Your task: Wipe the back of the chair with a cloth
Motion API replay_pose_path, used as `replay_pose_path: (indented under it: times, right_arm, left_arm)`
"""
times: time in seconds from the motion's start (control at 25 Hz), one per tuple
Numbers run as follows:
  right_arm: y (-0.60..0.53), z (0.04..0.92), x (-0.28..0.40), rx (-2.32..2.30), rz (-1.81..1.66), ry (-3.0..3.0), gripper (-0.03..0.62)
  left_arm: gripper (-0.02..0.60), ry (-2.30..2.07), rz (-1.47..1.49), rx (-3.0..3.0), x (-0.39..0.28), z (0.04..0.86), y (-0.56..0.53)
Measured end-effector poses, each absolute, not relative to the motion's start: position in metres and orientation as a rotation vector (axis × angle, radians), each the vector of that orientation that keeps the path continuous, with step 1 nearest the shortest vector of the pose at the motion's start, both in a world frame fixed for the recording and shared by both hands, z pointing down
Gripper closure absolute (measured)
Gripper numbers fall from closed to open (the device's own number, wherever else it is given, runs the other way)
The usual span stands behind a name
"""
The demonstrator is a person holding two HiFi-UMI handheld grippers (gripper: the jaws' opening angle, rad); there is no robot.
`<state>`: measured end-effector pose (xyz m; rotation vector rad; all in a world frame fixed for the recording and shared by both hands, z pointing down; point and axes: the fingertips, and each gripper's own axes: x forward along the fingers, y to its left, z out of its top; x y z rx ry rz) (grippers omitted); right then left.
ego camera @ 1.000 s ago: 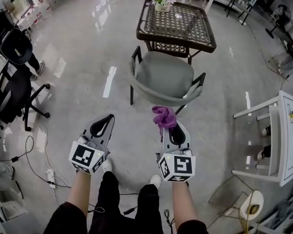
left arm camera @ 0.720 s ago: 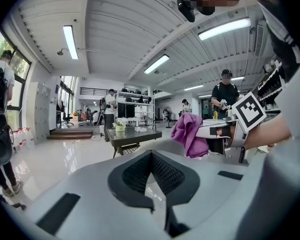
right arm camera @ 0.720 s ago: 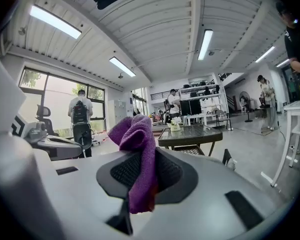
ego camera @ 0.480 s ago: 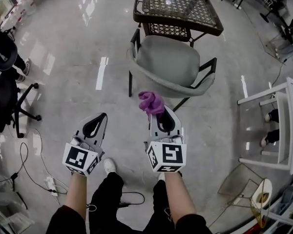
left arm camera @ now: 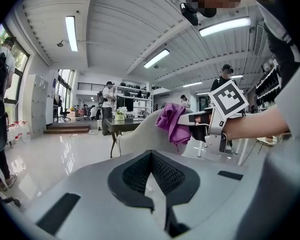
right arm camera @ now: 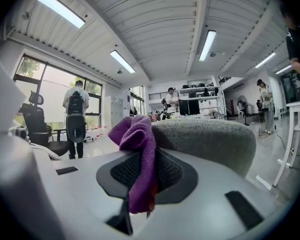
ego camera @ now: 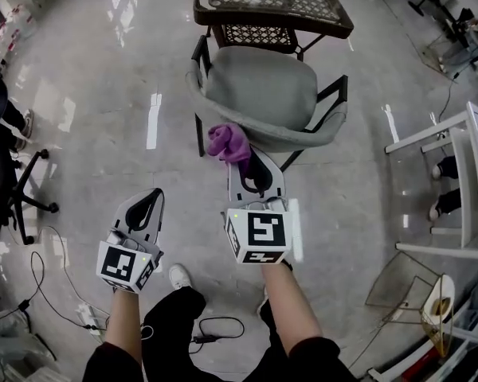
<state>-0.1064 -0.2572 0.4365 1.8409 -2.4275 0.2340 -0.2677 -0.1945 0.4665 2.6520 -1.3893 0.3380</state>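
Observation:
A grey upholstered chair [ego camera: 259,94] with black legs stands before me, its curved back [ego camera: 291,136] nearest. My right gripper [ego camera: 243,163] is shut on a bunched purple cloth [ego camera: 225,141], which hangs at the back's left end. In the right gripper view the cloth [right arm camera: 138,149] sits pinched between the jaws, right beside the grey chair back [right arm camera: 210,136]. My left gripper [ego camera: 153,199] hovers lower left, shut and empty, away from the chair. From the left gripper view the cloth [left arm camera: 173,124] and the chair back [left arm camera: 145,134] appear ahead.
A dark wicker table [ego camera: 271,2] stands just beyond the chair. A white frame table [ego camera: 462,181] is at the right, black office chairs [ego camera: 0,157] at the left. Cables [ego camera: 56,253] lie on the glossy floor near my feet. People stand in the background.
I have stepped closer to the chair. My right gripper carried the cloth forward and left, from short of the chair to the left end of its back. The left gripper trailed behind.

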Motion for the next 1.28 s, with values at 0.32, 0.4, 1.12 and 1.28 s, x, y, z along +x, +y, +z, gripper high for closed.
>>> replay_pose_path:
  times: [0.32, 0.4, 1.12, 1.28]
  right_arm:
    - [-0.249, 0.431, -0.056, 1.933, 0.269, -2.393, 0.517]
    - [-0.245, 0.431, -0.038, 1.952, 0.267, -2.378, 0.516]
    - [-0.249, 0.455, 0.131, 2.086, 0.296, -2.185, 0.516]
    - [-0.234, 0.452, 0.124, 2.042, 0.153, -2.168, 0.516]
  left_arm:
    - [0.572, -1.342, 0.364, 2.652, -0.235, 0.470, -0.201]
    - [0.572, -1.327, 0.364, 2.651, -0.221, 0.470, -0.201]
    - [0.572, -1.217, 0.421, 2.705, -0.112, 0.474, -0.192]
    - [0.572, -1.223, 0.422, 2.703, -0.119, 0.480, -0.195]
